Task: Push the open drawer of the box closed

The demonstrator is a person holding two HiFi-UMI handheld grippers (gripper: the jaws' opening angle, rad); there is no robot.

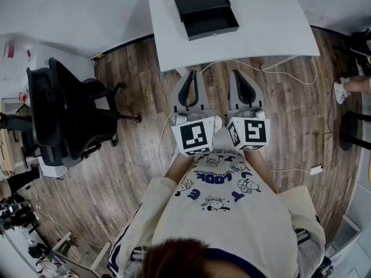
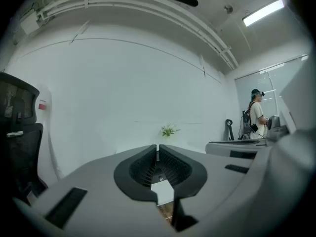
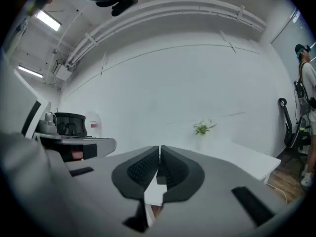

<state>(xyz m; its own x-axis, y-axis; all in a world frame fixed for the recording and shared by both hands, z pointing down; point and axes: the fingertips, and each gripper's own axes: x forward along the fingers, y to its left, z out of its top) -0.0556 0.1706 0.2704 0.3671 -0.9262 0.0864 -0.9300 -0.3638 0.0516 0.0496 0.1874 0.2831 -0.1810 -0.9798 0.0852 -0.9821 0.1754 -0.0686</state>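
Left gripper: closed, empty, short of table
Right gripper: closed, empty
Drawer: probably light, rigid; push its front panel

floor wood planks | wall white | table white | office chair black | ceiling strip light on

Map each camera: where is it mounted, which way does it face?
Head view: on the person's head, steeply down at white table, black box, open drawer; shows shirt, left gripper, right gripper.
Left gripper view: on left gripper, along shut jaws toward white wall.
Right gripper view: on right gripper, along shut jaws, same wall.
Shared: both gripper views see the plant.
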